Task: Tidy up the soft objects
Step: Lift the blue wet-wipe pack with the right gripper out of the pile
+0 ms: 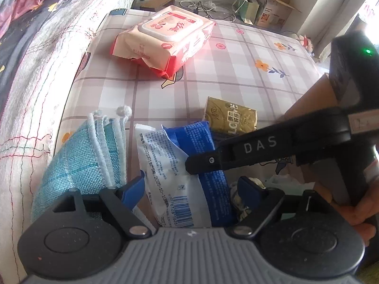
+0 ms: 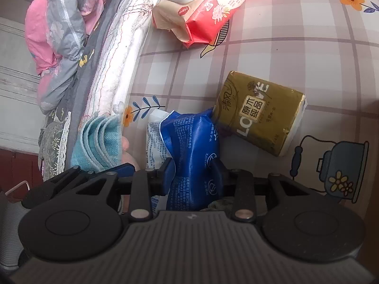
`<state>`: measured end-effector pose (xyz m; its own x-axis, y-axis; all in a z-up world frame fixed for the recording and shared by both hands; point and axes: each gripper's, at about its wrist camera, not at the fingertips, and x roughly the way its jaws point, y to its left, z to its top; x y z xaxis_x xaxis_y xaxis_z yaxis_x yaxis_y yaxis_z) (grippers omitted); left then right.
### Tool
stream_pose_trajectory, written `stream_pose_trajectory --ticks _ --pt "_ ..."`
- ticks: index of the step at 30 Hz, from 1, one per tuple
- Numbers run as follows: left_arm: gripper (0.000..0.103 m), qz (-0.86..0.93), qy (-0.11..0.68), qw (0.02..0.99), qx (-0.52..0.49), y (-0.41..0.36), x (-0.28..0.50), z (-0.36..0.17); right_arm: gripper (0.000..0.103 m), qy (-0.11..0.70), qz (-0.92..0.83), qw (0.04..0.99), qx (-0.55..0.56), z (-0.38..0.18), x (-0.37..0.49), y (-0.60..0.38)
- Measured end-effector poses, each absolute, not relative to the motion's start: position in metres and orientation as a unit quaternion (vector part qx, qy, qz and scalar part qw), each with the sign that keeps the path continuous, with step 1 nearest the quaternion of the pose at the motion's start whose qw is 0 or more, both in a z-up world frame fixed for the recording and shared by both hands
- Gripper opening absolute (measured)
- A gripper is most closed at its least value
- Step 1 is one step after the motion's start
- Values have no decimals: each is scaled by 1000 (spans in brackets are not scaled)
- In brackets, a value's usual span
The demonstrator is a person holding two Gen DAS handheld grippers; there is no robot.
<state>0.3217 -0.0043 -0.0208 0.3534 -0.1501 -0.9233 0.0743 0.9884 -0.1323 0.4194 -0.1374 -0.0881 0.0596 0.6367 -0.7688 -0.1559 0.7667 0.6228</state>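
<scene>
Checked bedding (image 1: 236, 75) with small flowers covers the surface I am working over, with a folded white quilt (image 1: 35, 82) banked along its edge and cardboard boxes (image 1: 272, 4) on the floor beyond.

Through the left wrist camera I see my left gripper (image 1: 191, 187) hanging with its blue fingers spread wide and released; the blue-and-white wipes packet (image 1: 180, 165) lies between them, and neither pad presses on it. A teal knitted cloth (image 1: 87, 151) sits just beside the left finger, against the quilt.

My right gripper (image 2: 191, 172) is clenched on that same packet (image 2: 194, 146): in the right wrist view the blue wrapper is pinched and crumpled between the two fingers and stands up out of them. I think its white end touches the bedding, though the fingers hide the lower part.

Just beside the packet lies a gold tissue pack (image 2: 258, 116), its near corner touching the blue wrapper. Well apart, farther up the bedding, a pink-and-red wet-wipes pack (image 1: 163, 40) with a hard lid rests flat near the quilt.
</scene>
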Motion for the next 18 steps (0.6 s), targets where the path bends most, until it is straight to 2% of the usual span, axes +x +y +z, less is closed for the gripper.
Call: stream_pose_trajectory --ticks 18 --pt "91 -66 606 793 -10 -18 360 -40 29 623 284 677 272 -101 420 -156"
